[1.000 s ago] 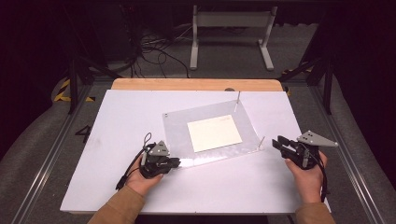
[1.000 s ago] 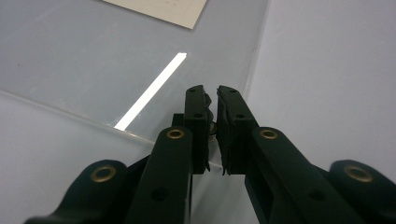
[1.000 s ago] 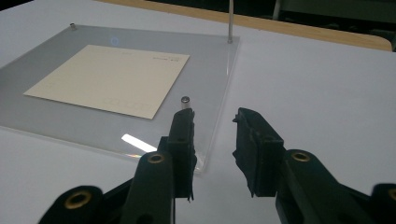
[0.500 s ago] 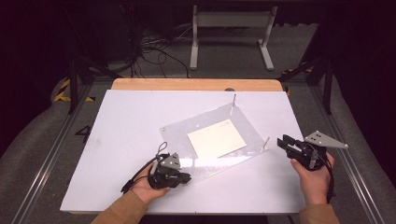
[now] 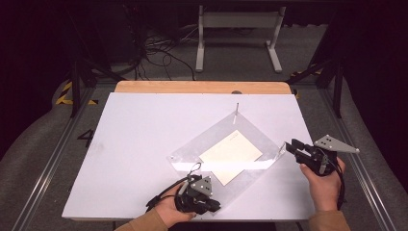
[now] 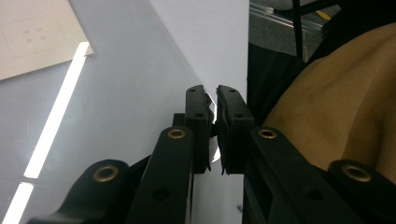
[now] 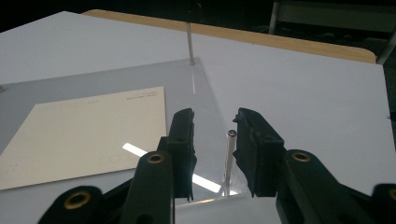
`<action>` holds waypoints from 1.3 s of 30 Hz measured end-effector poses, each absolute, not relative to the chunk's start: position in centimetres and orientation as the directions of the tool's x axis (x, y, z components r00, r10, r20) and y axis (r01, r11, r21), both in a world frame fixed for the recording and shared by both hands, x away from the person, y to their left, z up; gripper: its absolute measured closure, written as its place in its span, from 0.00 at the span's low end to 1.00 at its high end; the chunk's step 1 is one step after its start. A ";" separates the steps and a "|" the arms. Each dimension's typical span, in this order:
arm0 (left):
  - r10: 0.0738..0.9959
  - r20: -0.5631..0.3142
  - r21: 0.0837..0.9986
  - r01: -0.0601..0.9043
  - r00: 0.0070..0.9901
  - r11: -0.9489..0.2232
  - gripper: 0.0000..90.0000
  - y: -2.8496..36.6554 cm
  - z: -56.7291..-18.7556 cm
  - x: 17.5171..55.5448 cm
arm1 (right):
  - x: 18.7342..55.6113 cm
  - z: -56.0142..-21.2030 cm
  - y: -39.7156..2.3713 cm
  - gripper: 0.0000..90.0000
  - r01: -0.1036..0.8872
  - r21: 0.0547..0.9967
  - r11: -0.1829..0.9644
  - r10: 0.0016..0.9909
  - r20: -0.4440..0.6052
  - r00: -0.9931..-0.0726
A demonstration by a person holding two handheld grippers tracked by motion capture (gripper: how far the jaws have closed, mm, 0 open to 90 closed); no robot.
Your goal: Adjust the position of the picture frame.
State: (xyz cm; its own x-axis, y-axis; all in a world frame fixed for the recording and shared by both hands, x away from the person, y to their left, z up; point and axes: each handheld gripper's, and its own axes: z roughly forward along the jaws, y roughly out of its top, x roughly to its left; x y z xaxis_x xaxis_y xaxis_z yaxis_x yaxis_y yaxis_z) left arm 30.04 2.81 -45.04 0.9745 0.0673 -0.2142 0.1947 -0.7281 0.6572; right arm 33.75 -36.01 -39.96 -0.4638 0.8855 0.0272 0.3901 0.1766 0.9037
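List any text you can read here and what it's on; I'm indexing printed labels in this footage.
"4": a number on the floor left of the table.
Card under the clear sheet: a short printed line near its top corner and a faint mark near its lower edge, both too small and blurred to read.
Nothing else carries text.

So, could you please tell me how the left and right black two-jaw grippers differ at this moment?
The left gripper is shut on the near edge of the clear acrylic sheet; the right gripper stands open around an upright metal pin at the sheet's corner, without pinching it. Both are hand-held at the sheet's edges.
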 end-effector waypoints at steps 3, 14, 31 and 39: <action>0.078 -0.245 0.675 0.228 0.966 -0.702 0.89 3.8 -44.6 30.6 | 33.7 -40.0 -36.1 0.74 0.392 0.903 0.175 0.886 0.029 -0.462; 0.494 -0.116 0.820 0.363 0.862 -0.442 0.63 13.4 -42.2 36.0 | 33.6 -40.1 -35.9 0.73 0.395 0.901 0.177 0.885 0.030 -0.465; 0.631 -0.050 0.714 0.470 0.774 -0.519 0.80 14.5 -45.6 39.4 | 33.4 -40.7 -36.2 0.72 0.417 0.892 0.173 0.890 0.039 -0.454; 0.626 -0.013 0.713 0.446 0.780 -0.541 0.92 14.5 -45.6 39.3 | 34.2 -41.3 -35.4 0.70 0.433 0.878 0.204 0.895 0.013 -0.446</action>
